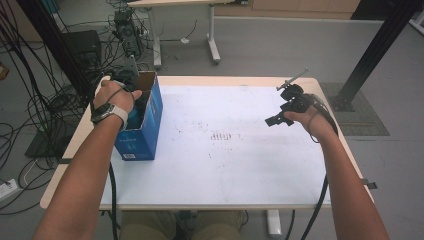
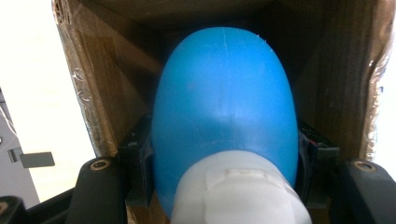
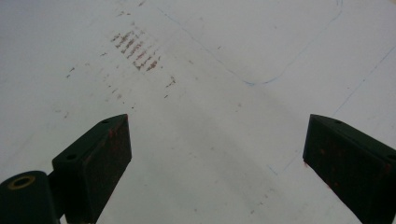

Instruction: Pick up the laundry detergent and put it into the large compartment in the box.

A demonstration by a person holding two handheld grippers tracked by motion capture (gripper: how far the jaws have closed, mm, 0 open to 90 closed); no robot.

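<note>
A blue cardboard box (image 1: 145, 131) stands open-topped at the table's left edge. My left gripper (image 1: 137, 100) reaches down into it, mostly covered by the hand. In the left gripper view its black jaws press on both sides of a rounded blue object (image 2: 224, 102) with a white end (image 2: 238, 196) nearest the camera, and the box's brown inner walls (image 2: 345, 84) surround it. My right gripper (image 1: 276, 119) hovers over the right part of the white table (image 1: 225, 170). Its jaws stand wide apart in the right gripper view (image 3: 219, 154), with nothing between them.
Dark smudge marks (image 1: 220, 136) lie on the tabletop near its middle. Tangled cables (image 1: 35, 105) and equipment cover the floor at the left. Another table's legs (image 1: 214, 45) stand behind, and a black post (image 1: 372, 50) rises at the back right.
</note>
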